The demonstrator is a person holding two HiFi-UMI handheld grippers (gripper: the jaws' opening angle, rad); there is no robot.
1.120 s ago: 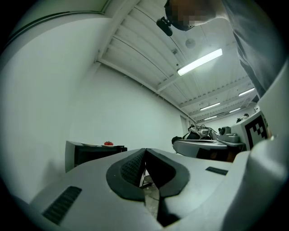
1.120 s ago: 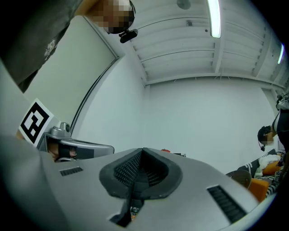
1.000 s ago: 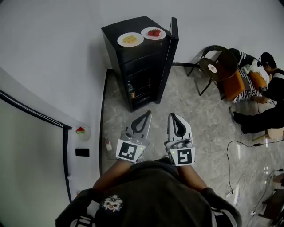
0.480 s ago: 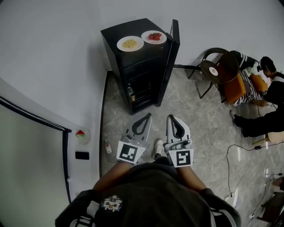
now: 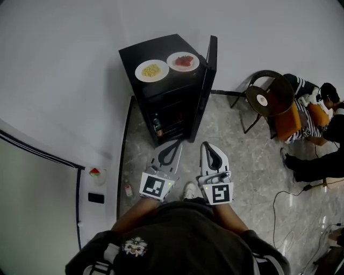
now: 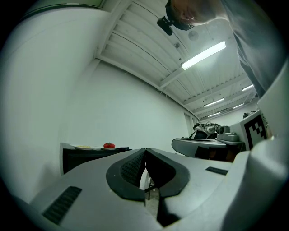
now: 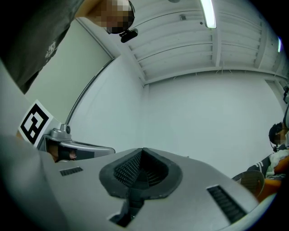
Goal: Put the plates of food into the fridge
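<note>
atop the fridge (image 5: pixel 177 92) sat the plate of yellow food (image 5: pixel 151 70) and the plate of red food (image 5: pixel 183 61), not yet inside; its door (image 5: pixel 208 75) stood open, probably to take them. left gripper (image 5: pixel 176 143) and right gripper (image 5: pixel 206 144) were both clenched empty, held side by side, aimed near level at the fridge, well apart from it.

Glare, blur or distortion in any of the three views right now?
Head view: heavy fisheye bend, evenly lit, fridge sharp. Left gripper view: dark vignetted corners, strip light blown out. Right gripper view: same vignette, ceiling lamp glaring at the top edge.
</note>
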